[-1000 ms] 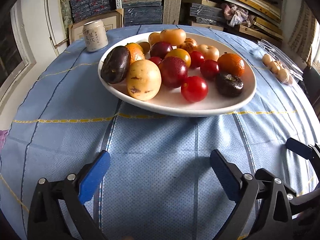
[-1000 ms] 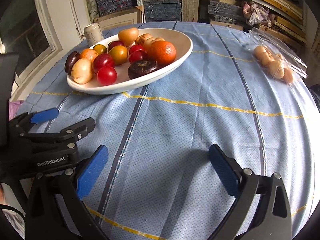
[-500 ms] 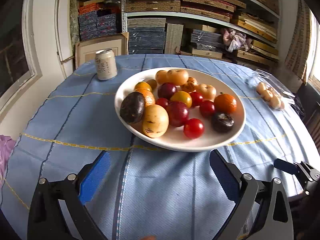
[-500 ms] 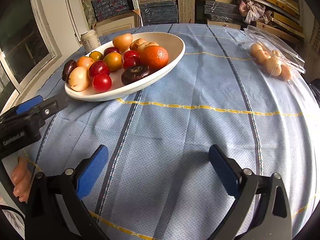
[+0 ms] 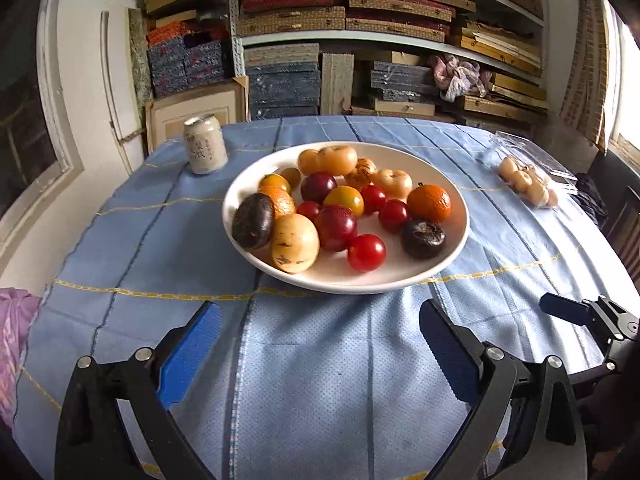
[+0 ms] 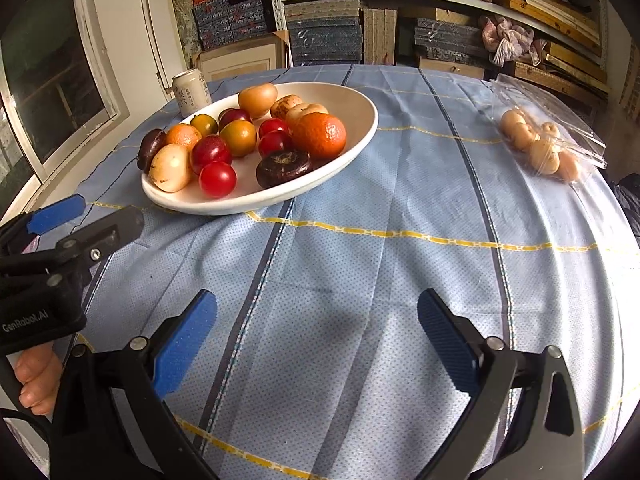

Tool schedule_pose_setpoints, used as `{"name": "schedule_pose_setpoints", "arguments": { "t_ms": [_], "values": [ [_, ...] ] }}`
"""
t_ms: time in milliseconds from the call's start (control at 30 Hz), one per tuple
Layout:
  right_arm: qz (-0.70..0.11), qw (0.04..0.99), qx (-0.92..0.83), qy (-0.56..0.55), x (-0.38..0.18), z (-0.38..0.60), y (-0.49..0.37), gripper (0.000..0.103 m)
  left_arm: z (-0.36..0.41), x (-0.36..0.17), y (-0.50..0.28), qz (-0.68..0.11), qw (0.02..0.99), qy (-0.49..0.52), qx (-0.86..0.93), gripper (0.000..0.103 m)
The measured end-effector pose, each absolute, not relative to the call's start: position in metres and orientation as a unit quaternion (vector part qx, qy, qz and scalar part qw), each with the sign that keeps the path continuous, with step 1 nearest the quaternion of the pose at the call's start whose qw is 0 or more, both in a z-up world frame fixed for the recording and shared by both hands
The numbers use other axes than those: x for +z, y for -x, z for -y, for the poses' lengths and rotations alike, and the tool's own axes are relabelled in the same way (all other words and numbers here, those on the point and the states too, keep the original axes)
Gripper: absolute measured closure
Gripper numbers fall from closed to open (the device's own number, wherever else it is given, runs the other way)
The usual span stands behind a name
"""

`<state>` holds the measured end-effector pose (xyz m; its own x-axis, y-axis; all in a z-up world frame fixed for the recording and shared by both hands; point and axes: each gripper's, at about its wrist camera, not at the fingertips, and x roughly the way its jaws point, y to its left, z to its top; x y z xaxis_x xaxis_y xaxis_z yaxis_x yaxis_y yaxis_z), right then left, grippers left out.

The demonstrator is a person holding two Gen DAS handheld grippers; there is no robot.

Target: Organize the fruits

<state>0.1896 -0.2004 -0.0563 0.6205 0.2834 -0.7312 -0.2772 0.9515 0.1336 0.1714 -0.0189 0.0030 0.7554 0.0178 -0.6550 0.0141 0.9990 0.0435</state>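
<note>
My left gripper (image 5: 318, 344) is spread wide, its 2 blue pads (image 5: 190, 354) well apart and holding nothing; they hang over bare tablecloth (image 5: 320, 380) just short of the plate. My right gripper (image 6: 316, 328) is released the same way, 2 blue pads (image 6: 186, 338) far apart with only cloth between them, touching no fruit. From the right view, the left gripper shows at the left edge with my hand (image 6: 36, 376) wrapped around its handle.

The white plate (image 5: 452, 248) sits in front of the left gripper, ahead and to the left of the right one. All the fruit I am sorting lies in it: a pale yellow fruit (image 5: 295, 243) at the near left, touching a dark purple one (image 5: 253, 221); a red tomato (image 5: 366, 253) near the front; another dark purple fruit (image 5: 423, 233) to its right; an orange (image 5: 429, 203) behind that; and more red, yellow and tan fruit crowded toward the back. A clear plastic bag (image 6: 548, 136) of small tan round things lies on the cloth well to the right of the plate. A pale can (image 5: 205, 150) stands upright beyond the plate's left side.

The tablecloth is light blue with dark blue and yellow stripes. Behind the table, shelves (image 5: 384, 40) hold stacked flat boxes, and a window (image 6: 52, 76) is on the left.
</note>
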Motion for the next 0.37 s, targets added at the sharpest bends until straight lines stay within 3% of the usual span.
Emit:
{"name": "schedule_pose_setpoints", "arguments": {
  "t_ms": [367],
  "values": [
    [-0.402, 0.902, 0.158, -0.003, -0.0551, 0.1993, -0.1869, 0.004, 0.0170, 0.0039, -0.1711, -0.348, 0.937, -0.025, 0.016, 0.004]
  ]
}}
